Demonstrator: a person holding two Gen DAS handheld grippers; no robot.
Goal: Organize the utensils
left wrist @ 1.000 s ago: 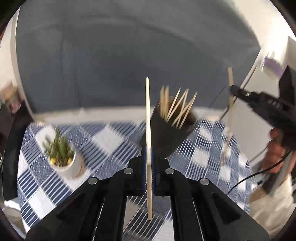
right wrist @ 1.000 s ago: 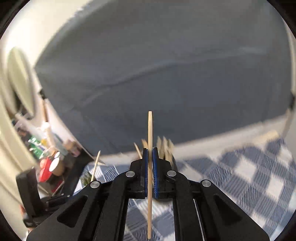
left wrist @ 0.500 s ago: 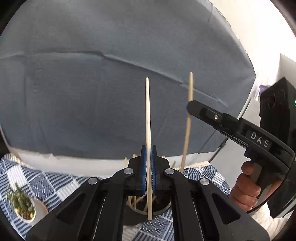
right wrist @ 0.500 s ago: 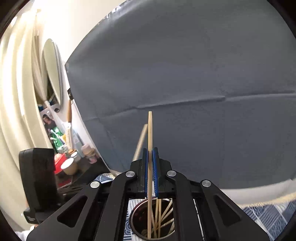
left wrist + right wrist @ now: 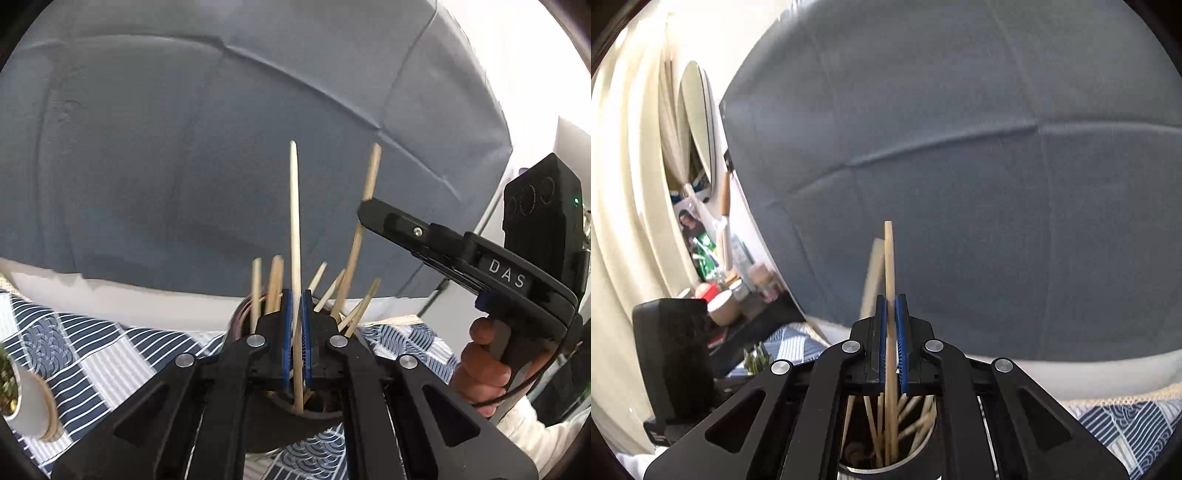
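Note:
My left gripper (image 5: 295, 295) is shut on a pale wooden chopstick (image 5: 294, 221), held upright with its lower end down inside the dark utensil cup (image 5: 266, 424). Several more chopsticks stand in that cup. In the right wrist view my right gripper (image 5: 892, 299) holds a second chopstick (image 5: 888, 258) between its blue pads, whose jaws are starting to open. That stick's lower end reaches into the cup (image 5: 923, 454) among the others. From the left wrist view the right gripper (image 5: 364, 210) comes in from the right, a hand (image 5: 480, 369) on its handle.
The cup stands on a blue and white checked tablecloth (image 5: 92, 354). A small plant in a white pot (image 5: 22, 398) sits at the left. A grey-blue cushion (image 5: 184, 147) fills the background. Jars and bottles (image 5: 731, 295) crowd a shelf far left.
Both grippers have come in over the cup and sunk lower. The two chopsticks' lower ends, which hung in the air, now sit inside the cup.

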